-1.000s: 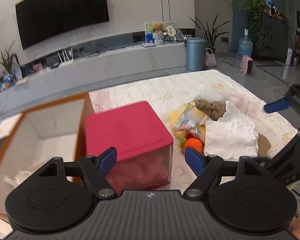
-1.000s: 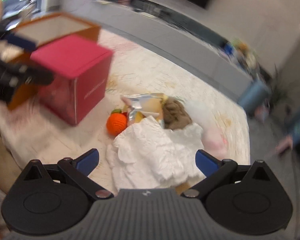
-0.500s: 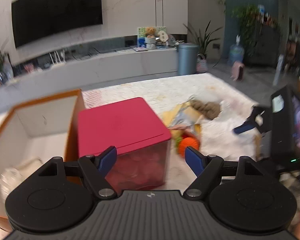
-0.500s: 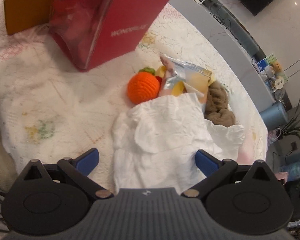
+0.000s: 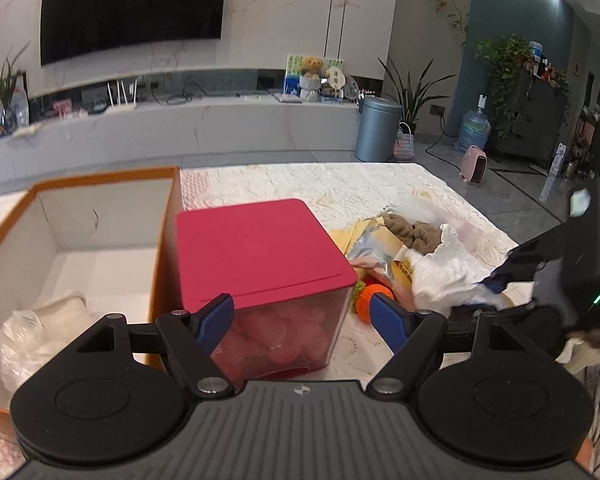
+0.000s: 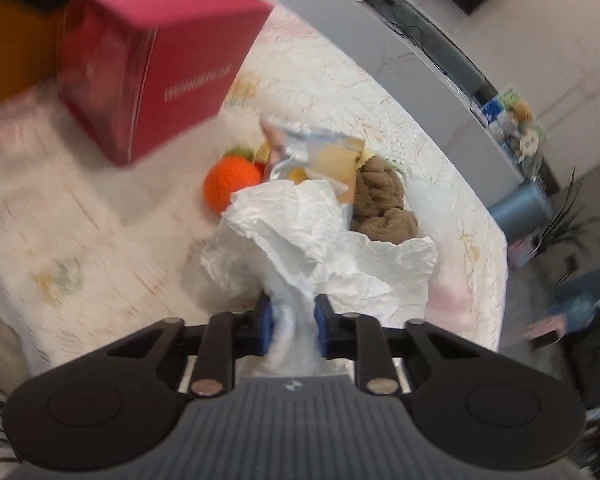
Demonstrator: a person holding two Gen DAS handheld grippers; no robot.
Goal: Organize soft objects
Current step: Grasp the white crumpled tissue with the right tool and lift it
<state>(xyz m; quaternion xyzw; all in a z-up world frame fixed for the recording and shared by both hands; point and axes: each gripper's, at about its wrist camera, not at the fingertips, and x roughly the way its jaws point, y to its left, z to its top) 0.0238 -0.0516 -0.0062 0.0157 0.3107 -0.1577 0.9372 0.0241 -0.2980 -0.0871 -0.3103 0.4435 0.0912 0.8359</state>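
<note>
Here, on the left of the cloth-covered bench [image 5: 340, 188], the orange box [image 5: 100, 216] stands open with crumpled plastic [image 5: 40, 324] inside. The left gripper [image 5: 302, 316] is spread wide and empty before the pink box [image 5: 260, 248]. Rightward lies the pile: an orange knitted ball [image 6: 230, 180], a foil packet [image 6: 316, 152] and a brown cloth [image 6: 380, 200], partly buried. The right gripper [image 6: 291, 326] is closing on the white crumpled sheet [image 6: 312, 240], pinched between its pads. Only the left view shows the orange box's inside.
</note>
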